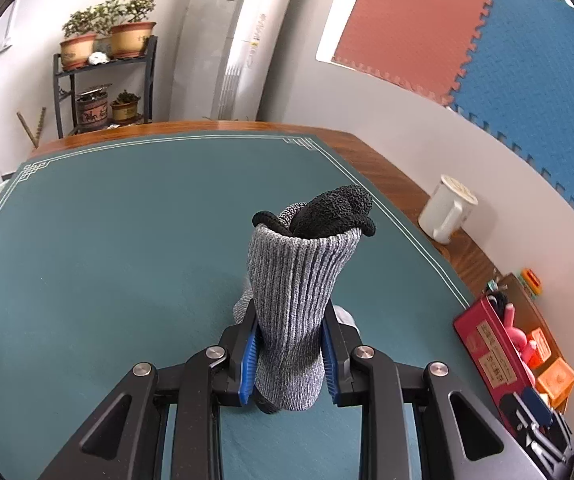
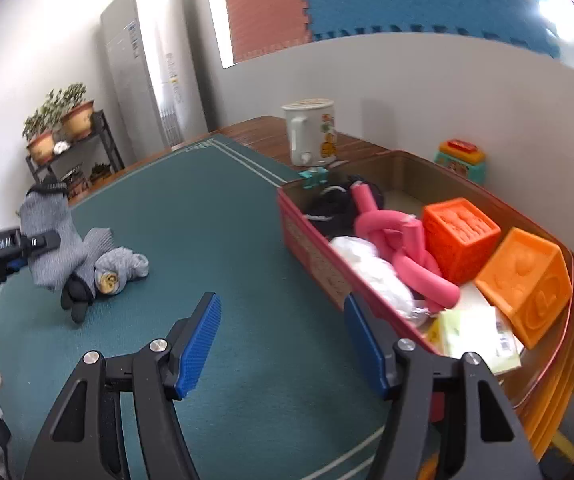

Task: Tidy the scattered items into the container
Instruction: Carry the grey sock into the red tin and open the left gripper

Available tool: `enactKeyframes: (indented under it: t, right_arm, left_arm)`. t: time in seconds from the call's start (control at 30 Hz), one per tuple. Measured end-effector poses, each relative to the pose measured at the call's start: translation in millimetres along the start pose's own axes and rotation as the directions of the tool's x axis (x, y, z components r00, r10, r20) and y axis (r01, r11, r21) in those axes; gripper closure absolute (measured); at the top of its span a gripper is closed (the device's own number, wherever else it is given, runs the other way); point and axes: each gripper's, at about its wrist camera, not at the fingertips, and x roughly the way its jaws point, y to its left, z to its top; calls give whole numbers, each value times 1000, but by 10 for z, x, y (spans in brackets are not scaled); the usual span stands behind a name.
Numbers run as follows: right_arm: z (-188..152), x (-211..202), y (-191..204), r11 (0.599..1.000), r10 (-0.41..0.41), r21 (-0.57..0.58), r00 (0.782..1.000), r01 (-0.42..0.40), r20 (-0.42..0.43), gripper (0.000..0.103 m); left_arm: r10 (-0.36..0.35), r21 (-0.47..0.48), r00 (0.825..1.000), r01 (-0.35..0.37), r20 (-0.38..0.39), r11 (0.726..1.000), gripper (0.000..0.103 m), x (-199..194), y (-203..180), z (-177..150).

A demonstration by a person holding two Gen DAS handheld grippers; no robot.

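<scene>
My left gripper (image 1: 289,344) is shut on a grey knit glove (image 1: 295,300) with a black cuff and black fingers, its cuff standing up between the blue pads. In the right wrist view the same glove (image 2: 49,248) hangs from the left gripper (image 2: 41,242), its black fingertips touching the green mat (image 2: 215,240). A second grey rolled item (image 2: 121,266) lies on the mat beside it. The red container (image 2: 311,240) stands at the right, holding a pink foam toy (image 2: 399,240), orange blocks (image 2: 459,236) and other items. My right gripper (image 2: 283,344) is open and empty, beside the container's near wall.
A white jug (image 2: 313,132) stands on the wooden table behind the container, next to a small toy (image 2: 461,156). A wall runs along the table's right side. A plant shelf (image 1: 103,80) and an air conditioner (image 1: 239,40) stand beyond the far edge.
</scene>
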Motion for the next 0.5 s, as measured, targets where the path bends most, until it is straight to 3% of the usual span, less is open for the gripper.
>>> enactKeyframes:
  t: [0.17, 0.27, 0.5]
  right_arm:
    - [16, -148, -117, 998, 59, 22, 998, -60, 20, 35]
    - [67, -386, -209, 997, 73, 17, 993, -75, 88, 35]
    - [179, -753, -675, 995, 2, 96, 974, -25, 226, 28]
  left_arm:
    - [-27, 45, 1000, 28, -12, 999, 75, -8, -353, -35]
    - [-45, 77, 999, 46, -13, 996, 75, -25, -580, -53]
    - [-118, 178, 993, 120, -25, 977, 75, -82, -1244, -78]
